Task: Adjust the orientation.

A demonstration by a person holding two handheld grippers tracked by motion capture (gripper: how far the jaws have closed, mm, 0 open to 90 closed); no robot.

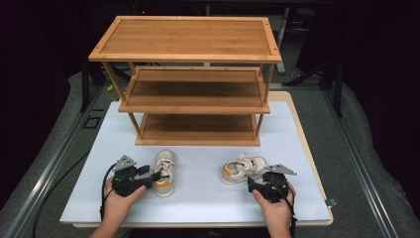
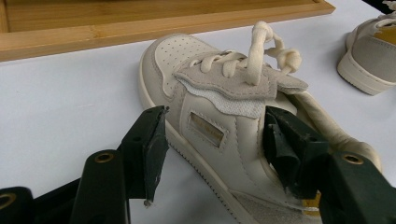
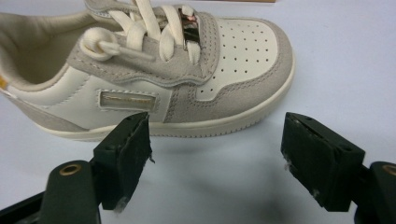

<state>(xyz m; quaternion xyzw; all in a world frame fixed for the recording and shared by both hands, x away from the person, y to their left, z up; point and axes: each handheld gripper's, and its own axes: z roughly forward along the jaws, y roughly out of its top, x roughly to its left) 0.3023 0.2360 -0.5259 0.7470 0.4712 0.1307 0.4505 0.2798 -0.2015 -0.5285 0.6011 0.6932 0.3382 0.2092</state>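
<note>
- Left gripper view first: the left hand-held gripper [image 2: 212, 149] has its jaws spread wide around the left shoe [image 2: 219, 126], one pad outside the sidewall with a gap showing, the other tucked at the collar opening. I see no real squeeze yet, so I'd call it straddling the shoe, not gripping it.
- In the high view that same left hand-held gripper [image 1: 151, 174] sits at the heel end of the left shoe [image 1: 164, 172], which rests flat on the bench [image 1: 198, 198] with its toe pointing toward the rack.
- The right hand-held gripper [image 3: 215, 158] is also wide open and holds nothing; the right shoe [image 3: 154, 70] lies just beyond its pads, side-on, clear of both.
- From above, the right hand-held gripper [image 1: 258, 182] hovers just beside the right shoe [image 1: 243, 168], which lies crosswise on the bench, well apart from its partner.
- Further out stands the wooden shoe rack [image 1: 190, 79], three tiers, all bare.
- My reading of progress: the job looks like putting the pair onto the rack, and it's barely begun. Both shoes are on the bench, neither is lifted or firmly held. Left to do: close on each shoe, carry it over, set it on a tier.
</note>
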